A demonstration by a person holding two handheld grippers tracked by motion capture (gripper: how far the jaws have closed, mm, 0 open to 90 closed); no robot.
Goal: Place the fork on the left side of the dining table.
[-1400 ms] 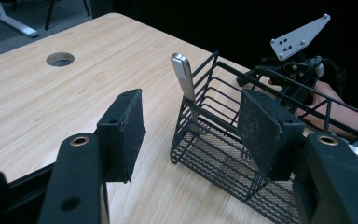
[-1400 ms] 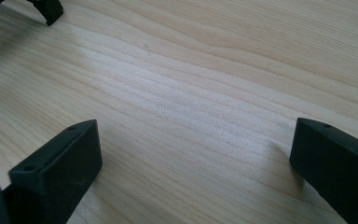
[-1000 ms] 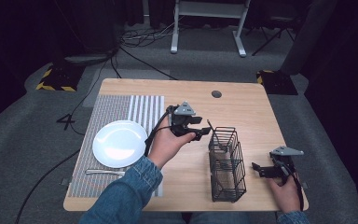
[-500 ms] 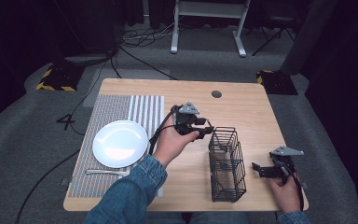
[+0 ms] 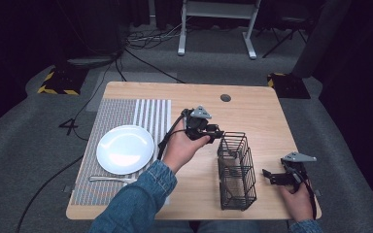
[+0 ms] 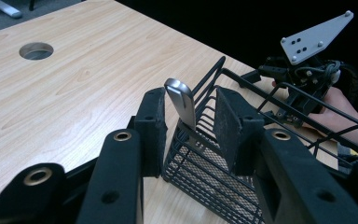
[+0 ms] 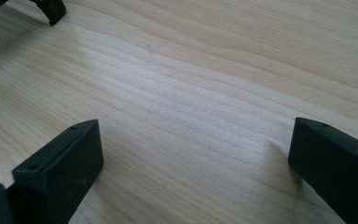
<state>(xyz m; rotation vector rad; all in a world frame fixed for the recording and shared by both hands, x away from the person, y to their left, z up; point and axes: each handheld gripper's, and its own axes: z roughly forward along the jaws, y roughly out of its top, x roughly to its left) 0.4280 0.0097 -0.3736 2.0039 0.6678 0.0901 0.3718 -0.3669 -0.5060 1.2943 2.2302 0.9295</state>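
Wooden table (image 5: 252, 116), utensil handle (image 6: 182, 100) between left gripper (image 6: 189, 128) pads (untouched)

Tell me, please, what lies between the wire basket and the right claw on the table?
Bare wooden table; the high view shows nothing between the wire basket and the right claw.

Your left gripper (image 5: 217, 134) hovers at the wire basket's (image 5: 236, 171) far corner, its 2 jaws parted, your denim-sleeved forearm angled toward it. Your right gripper (image 5: 268, 175) rests low, just right of the basket, jaws spread wide.
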